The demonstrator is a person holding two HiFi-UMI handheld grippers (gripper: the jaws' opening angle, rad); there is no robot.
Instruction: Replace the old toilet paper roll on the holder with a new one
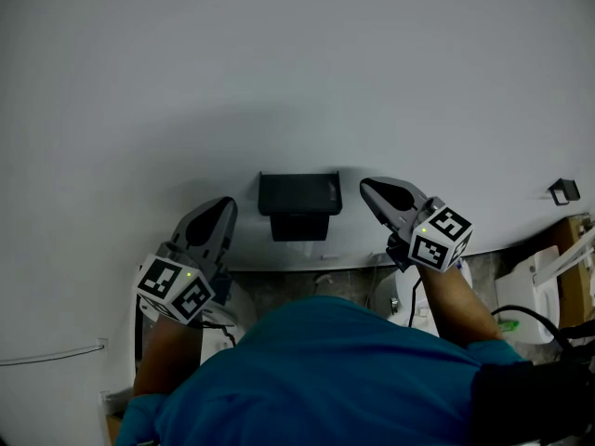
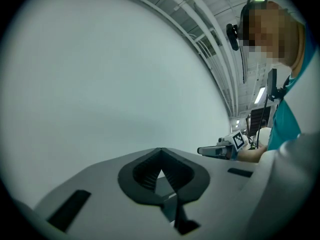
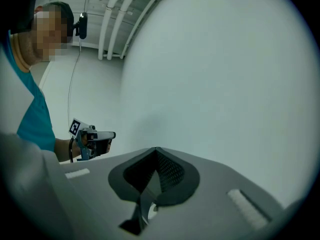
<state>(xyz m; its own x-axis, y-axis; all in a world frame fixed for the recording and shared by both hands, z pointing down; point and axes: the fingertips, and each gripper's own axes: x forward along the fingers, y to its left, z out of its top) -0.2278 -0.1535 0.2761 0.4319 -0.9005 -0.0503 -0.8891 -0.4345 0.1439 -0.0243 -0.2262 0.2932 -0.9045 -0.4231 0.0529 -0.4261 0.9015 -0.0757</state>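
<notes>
A black toilet paper holder [image 1: 299, 196] is fixed to the white wall, and no paper roll shows on it from the head view. My left gripper [image 1: 221, 207] is level to the holder's left with its jaws shut and nothing between them; the left gripper view shows its tips [image 2: 160, 151] meeting in front of bare wall. My right gripper [image 1: 370, 188] stands just right of the holder, also shut and empty, and its tips [image 3: 156, 150] face the wall. Each gripper view shows the other gripper [image 2: 220, 149] [image 3: 96, 136] off to the side.
A small black bracket [image 1: 563, 190] sits on the wall at far right. Below it are a white fixture [image 1: 530, 295] and a wooden edge [image 1: 578, 277]. My teal sleeves and body fill the bottom of the head view. A cable [image 1: 51, 355] runs along the lower left.
</notes>
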